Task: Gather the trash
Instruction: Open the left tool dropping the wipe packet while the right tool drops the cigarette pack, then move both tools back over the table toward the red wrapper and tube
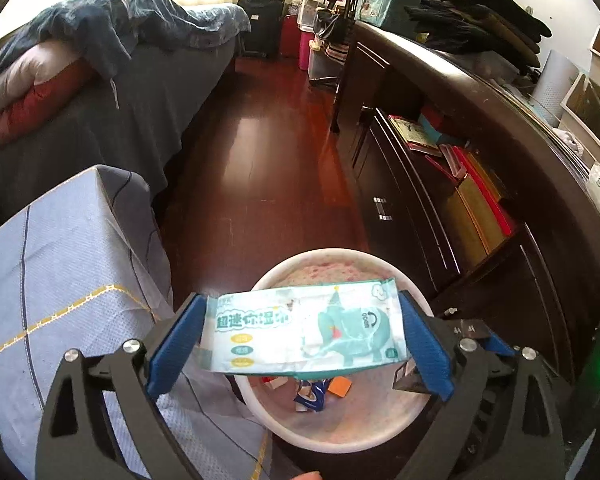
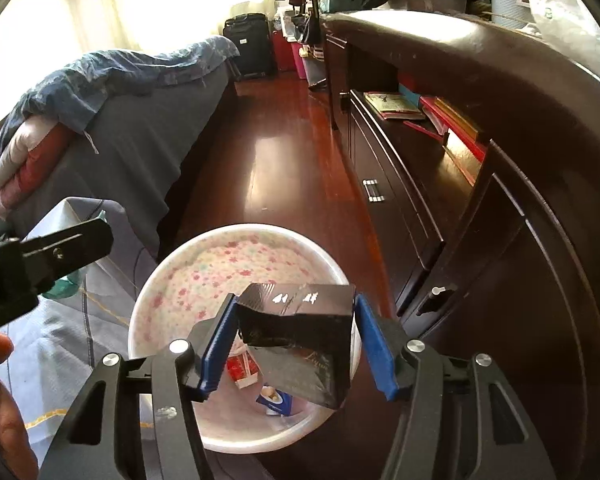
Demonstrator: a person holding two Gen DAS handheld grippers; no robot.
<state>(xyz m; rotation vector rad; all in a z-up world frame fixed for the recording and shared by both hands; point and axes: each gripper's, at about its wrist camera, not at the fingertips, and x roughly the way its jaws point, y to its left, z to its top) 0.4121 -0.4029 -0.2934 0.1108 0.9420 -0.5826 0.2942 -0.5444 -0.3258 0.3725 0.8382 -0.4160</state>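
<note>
Two crumpled wrappers above bin

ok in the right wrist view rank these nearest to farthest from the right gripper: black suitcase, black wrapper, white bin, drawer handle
1. black wrapper, held between the right gripper fingers
2. white bin, directly below
3. drawer handle, ahead on the right, on the dark cabinet
4. black suitcase, far end of the floor by the window
</note>
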